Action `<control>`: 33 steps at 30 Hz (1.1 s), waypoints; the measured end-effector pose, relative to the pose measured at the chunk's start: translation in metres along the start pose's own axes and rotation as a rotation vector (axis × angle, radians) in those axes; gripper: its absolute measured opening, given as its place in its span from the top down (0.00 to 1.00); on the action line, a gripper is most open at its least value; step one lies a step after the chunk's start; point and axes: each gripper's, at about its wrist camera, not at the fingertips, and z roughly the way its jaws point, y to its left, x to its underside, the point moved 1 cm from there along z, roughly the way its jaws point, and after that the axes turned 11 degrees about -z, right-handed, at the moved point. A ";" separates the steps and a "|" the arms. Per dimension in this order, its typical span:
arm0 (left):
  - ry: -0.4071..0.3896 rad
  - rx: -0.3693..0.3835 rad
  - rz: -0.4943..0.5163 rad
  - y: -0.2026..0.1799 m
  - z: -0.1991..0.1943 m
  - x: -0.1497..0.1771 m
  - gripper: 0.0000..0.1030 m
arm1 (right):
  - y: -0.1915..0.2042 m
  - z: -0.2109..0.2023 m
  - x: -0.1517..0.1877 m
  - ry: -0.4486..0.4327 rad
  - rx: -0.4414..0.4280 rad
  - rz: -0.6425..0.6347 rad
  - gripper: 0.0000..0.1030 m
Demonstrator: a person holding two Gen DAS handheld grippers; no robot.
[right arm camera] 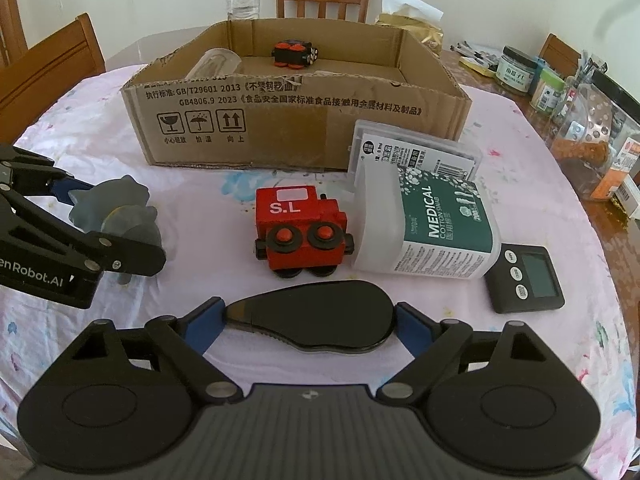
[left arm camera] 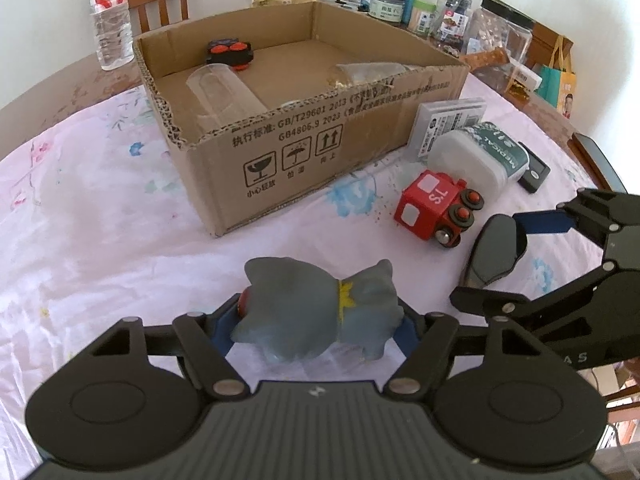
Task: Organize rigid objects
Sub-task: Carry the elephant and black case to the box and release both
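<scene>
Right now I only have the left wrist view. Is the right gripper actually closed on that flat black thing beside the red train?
Observer: Yes. In the right wrist view, the right gripper has one blue pad against each end of the flat black case.
Operator: And the dark slab half hidden behind the swab box?
Observer: It is a small black device lying flat, with a grey screen and three round buttons, right beside the cotton swab box.
Operator: Anything between the case and the box?
Observer: The red train stands directly between it and the cardboard box.
</scene>
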 end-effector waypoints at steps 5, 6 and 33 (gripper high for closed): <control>0.019 0.009 0.016 -0.001 -0.005 -0.001 0.29 | -0.003 -0.007 -0.004 0.015 -0.017 -0.027 0.10; 0.023 0.011 0.020 -0.001 -0.006 -0.002 0.30 | -0.004 -0.010 -0.005 0.014 -0.018 -0.034 0.10; -0.076 -0.130 -0.120 -0.038 -0.079 -0.071 0.30 | -0.115 -0.028 -0.142 -0.165 -0.214 -0.222 0.10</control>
